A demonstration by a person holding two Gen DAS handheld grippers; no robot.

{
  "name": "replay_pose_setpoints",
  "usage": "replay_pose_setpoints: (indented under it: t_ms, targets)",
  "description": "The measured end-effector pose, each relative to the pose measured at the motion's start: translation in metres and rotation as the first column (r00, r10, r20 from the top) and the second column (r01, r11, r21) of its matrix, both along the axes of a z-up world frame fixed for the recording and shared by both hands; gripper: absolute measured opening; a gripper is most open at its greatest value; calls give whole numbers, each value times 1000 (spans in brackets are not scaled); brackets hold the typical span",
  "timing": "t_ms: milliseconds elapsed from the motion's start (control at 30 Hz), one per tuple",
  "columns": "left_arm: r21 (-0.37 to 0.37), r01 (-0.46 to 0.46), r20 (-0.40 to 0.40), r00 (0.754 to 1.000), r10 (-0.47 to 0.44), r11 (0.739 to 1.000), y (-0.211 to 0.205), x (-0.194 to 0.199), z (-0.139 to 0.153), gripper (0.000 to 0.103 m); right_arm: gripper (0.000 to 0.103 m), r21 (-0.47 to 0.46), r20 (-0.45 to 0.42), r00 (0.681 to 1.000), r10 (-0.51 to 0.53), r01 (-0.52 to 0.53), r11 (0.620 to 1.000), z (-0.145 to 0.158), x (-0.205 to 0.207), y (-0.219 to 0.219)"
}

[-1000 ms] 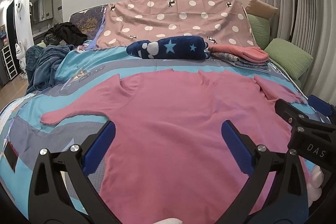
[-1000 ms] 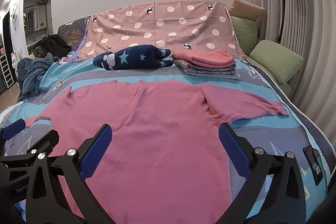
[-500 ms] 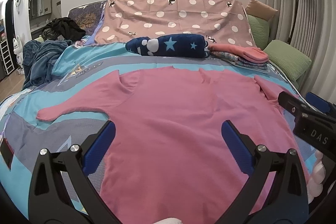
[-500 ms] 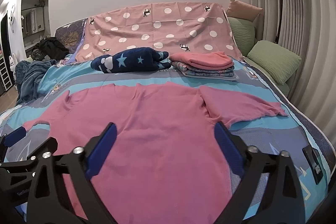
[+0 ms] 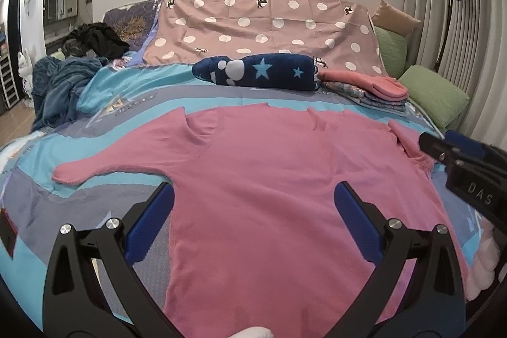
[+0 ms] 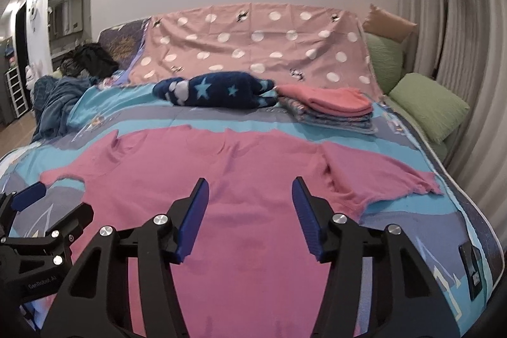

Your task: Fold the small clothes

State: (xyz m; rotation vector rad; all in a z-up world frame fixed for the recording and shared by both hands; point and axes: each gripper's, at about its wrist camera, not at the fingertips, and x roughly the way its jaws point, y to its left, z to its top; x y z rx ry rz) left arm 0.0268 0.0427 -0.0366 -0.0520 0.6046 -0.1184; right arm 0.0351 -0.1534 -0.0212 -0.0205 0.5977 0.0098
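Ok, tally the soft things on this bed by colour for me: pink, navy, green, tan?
Pink: 2, the spread pink long-sleeved top and the folded pink garment topping the pile.
Navy: 1, the star-patterned navy bundle.
Green: 2 pillows.
Tan: 1 cushion.
Total: 6.

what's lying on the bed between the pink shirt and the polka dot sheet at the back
In both views, a navy star-print blanket and a folded clothes stack lie between the pink shirt and the polka dot sheet.
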Motion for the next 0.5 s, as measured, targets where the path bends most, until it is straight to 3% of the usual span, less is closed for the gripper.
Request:
replay_pose_setpoints:
  t_ms: [100,200,333,400,500]
  targets:
    - [-44,9,-4,1000,-9,999,16,6,-3,101,47,-2,-26,999,37,-37,999,-4,7,8]
    - [-38,0,5,1000,0,999,36,12,-6,100,47,-31,-18,999,48,-49,998,-6,11,15]
    - [-83,-54,-33,998,51,995,87,31,-12,82,47,-41,-28,998,55,-56,998,-12,17,20]
    - [-161,-113,-83,991,101,980,129,45,-22,73,47,-35,-49,998,49,-51,998,-17,22,18]
    - [-276,-269,-190,956,223,923,210,68,-46,63,47,-30,-81,996,28,-30,999,-24,31,14]
